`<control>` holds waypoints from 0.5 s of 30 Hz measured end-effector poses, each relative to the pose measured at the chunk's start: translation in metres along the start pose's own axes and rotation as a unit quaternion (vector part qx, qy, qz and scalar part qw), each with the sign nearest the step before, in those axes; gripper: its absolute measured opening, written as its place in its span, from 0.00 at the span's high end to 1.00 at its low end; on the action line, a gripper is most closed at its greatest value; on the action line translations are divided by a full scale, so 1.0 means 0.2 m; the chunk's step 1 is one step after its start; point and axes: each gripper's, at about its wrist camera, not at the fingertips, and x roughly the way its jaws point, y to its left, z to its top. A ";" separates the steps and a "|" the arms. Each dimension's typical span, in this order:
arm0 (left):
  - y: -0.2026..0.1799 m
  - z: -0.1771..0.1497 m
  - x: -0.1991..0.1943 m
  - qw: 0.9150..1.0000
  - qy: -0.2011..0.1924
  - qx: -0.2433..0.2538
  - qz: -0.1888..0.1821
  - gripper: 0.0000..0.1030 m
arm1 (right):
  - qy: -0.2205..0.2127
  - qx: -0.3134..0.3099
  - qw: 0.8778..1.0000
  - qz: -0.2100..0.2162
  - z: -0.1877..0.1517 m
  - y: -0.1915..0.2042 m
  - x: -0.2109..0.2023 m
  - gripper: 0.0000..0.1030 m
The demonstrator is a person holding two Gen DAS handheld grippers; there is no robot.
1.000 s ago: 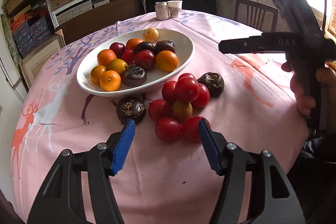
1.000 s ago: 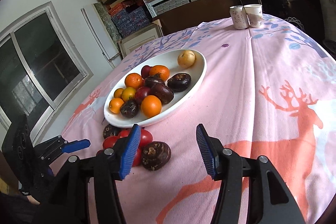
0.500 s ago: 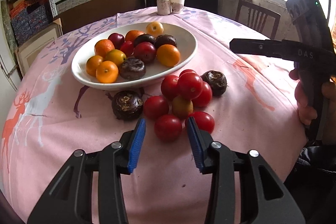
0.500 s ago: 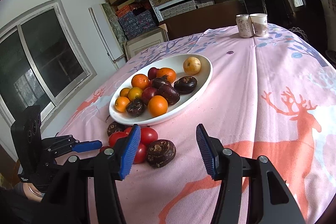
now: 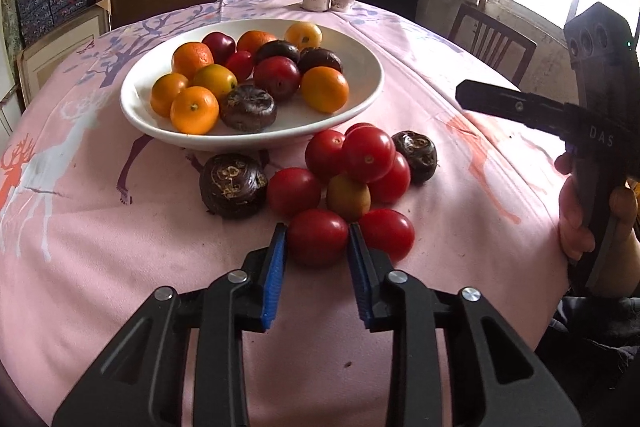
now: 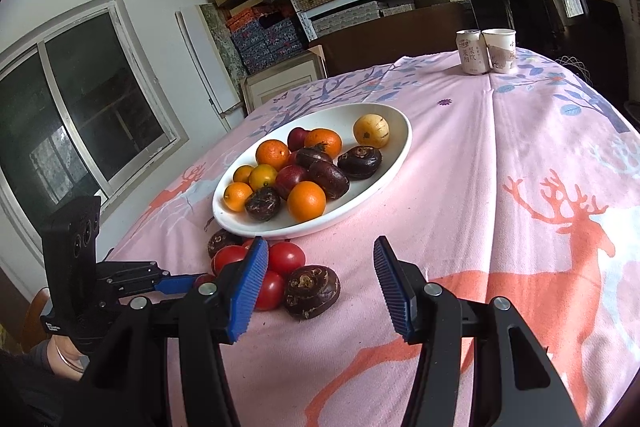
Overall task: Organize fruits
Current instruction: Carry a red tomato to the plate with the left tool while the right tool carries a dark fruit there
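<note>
Pink deer-print cloth [image 5: 100,247] covered the table, with shelves of boxes behind; on it, at 6 o'clock from the white bowl [image 5: 360,95], lay a loose heap of red tomatoes and dark fruits. The nearest tomato [image 5: 318,237] sat on the cloth between the blue pads [image 5: 275,267] of the left gripper [image 5: 317,259]; the jaws had narrowed to its sides and looked to be touching it, though firm pressure could not be told. A second tomato [image 5: 387,233] lay just beside it at 3 o'clock, touching the right-hand pad or nearly so; a dark fruit [image 5: 233,185] lay at 10 o'clock.

The step in hand seemed to be the grasp of that tomato, probably for the bowl, which already held oranges, plums and dark fruits; the next move would call for a gentle squeeze, a straight lift clear of its neighbours so the heap did not roll, then a carry toward 12 o'clock over the rim.

The left view alone showed the tomato between the pads; in the right view it was hidden behind that gripper's own finger. The right view showed the right gripper [image 6: 318,279] wide apart and holding nothing, above the cloth, with another dark fruit [image 6: 312,291] near its left pad, and the left gripper at 9 o'clock low by the heap.
</note>
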 end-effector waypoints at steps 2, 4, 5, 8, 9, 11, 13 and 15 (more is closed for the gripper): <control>-0.02 -0.01 -0.03 1.000 -0.019 0.008 0.001 0.72 | 0.023 -0.021 1.000 -0.001 -0.01 0.04 0.03 0.46; -0.01 -0.02 -0.07 0.999 -0.039 0.006 0.004 0.72 | 0.048 -0.046 0.998 -0.004 -0.02 0.08 0.08 0.46; -0.01 -0.02 -0.08 0.999 -0.044 0.002 0.003 0.72 | 0.063 -0.059 0.996 -0.008 -0.03 0.10 0.10 0.46; 0.02 -0.03 -0.12 0.998 -0.062 -0.017 -0.003 0.72 | 0.102 -0.079 0.991 -0.032 -0.05 0.14 0.17 0.46; 0.04 -0.03 -0.12 0.998 -0.065 -0.024 -0.005 0.72 | 0.117 -0.080 0.989 -0.037 -0.05 0.14 0.20 0.46; 0.06 -0.03 -0.14 0.997 -0.074 -0.037 -0.001 0.72 | 0.137 -0.076 0.987 -0.035 -0.05 0.13 0.24 0.46; 0.07 -0.03 -0.15 0.996 -0.080 -0.050 0.004 0.72 | 0.144 -0.069 0.987 -0.025 -0.04 0.12 0.25 0.46; 0.10 -0.04 -0.16 0.994 -0.080 -0.075 0.001 0.72 | 0.149 -0.057 0.987 -0.005 -0.03 0.11 0.26 0.47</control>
